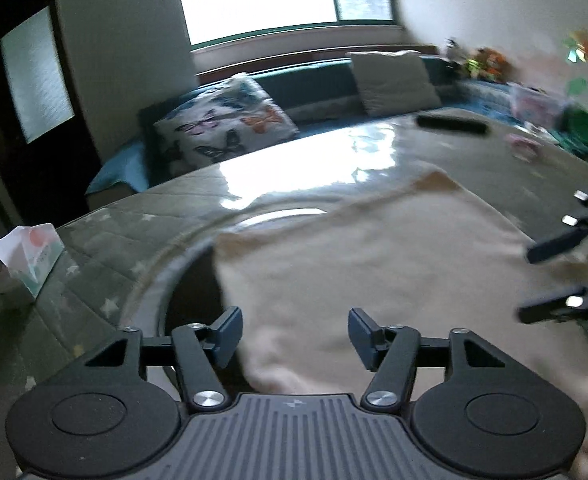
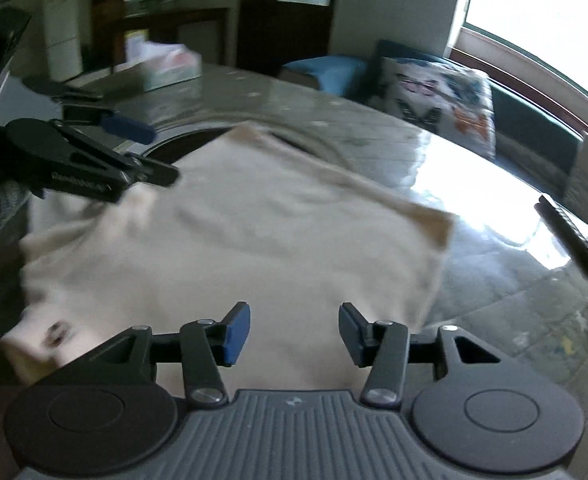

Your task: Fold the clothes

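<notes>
A cream garment (image 1: 357, 264) lies spread flat on a glossy table (image 1: 294, 160); it also shows in the right wrist view (image 2: 254, 232), with a tan corner at the far right. My left gripper (image 1: 294, 336) is open and empty just above the garment's near left edge; in the right wrist view it shows at the left (image 2: 134, 152), over the garment's left edge. My right gripper (image 2: 290, 332) is open and empty above the garment's near edge; in the left wrist view it shows at the right (image 1: 553, 276).
A tissue box (image 1: 30, 264) stands at the table's left end. A black remote (image 1: 451, 124) and a small pink object (image 1: 523, 146) lie at the far right. A couch with a butterfly pillow (image 1: 226, 124) and a beige pillow (image 1: 393, 80) runs behind the table.
</notes>
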